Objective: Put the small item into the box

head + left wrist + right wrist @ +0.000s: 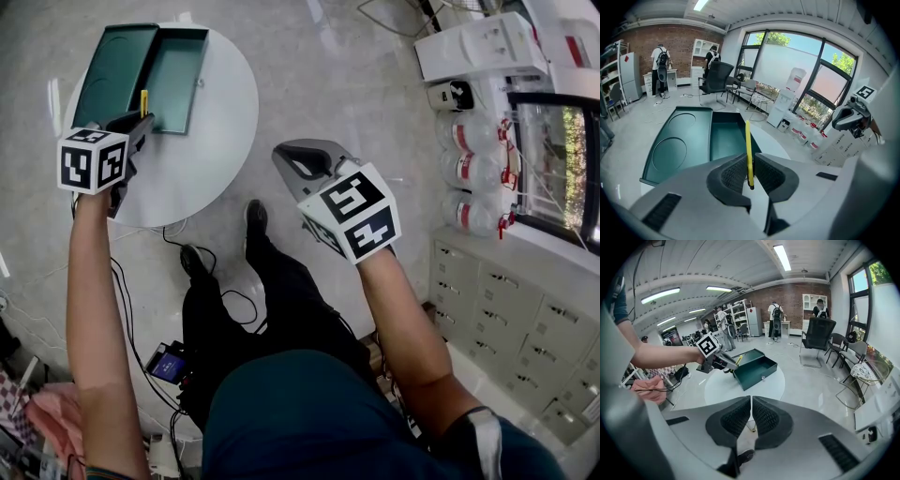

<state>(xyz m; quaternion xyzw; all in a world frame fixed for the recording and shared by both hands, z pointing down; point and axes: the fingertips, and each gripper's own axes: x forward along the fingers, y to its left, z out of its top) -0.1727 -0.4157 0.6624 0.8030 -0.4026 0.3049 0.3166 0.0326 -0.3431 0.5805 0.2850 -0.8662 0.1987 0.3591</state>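
A dark green box [173,70] lies open on the round white table [220,141], its lid [112,70] folded out to the left. My left gripper [141,117] hovers at the box's near edge, shut on a thin yellow stick [748,152] that points up toward the box [724,138]. The stick's tip [143,100] shows over the box in the head view. My right gripper [305,169] is shut with nothing in it, held off the table to the right, above the floor. From the right gripper view the box [754,365] and the left gripper [723,361] appear across the table.
Black cables [202,277] trail on the floor under the table. A water dispenser [483,52] with bottles [473,173] stands at the right by a drawer cabinet [511,314]. An office chair [818,341] and people [776,317] are far back in the room.
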